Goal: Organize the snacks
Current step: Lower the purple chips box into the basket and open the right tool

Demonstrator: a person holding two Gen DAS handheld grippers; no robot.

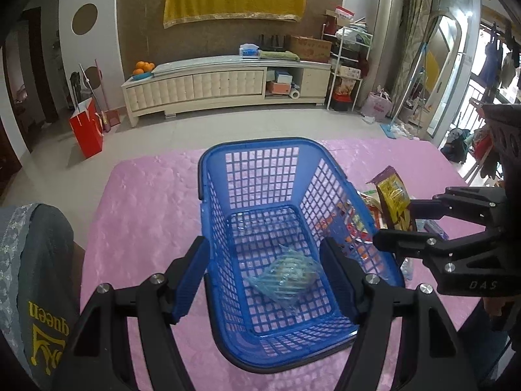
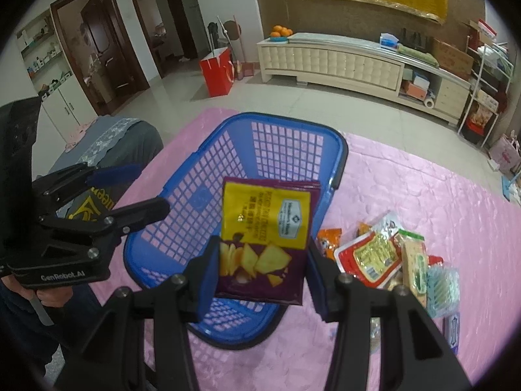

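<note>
A blue plastic basket stands on a pink cloth; it also shows in the right wrist view. A pale blue snack packet lies on its floor. My left gripper is open and straddles the basket's near left wall; it shows in the right wrist view. My right gripper is shut on a purple and yellow chip bag, held upright over the basket's right rim. The bag and right gripper show in the left wrist view.
A pile of loose snack packets lies on the cloth right of the basket. A dark cushioned seat stands at the cloth's left edge. Beyond the table are a tiled floor, a red bag and a long cream cabinet.
</note>
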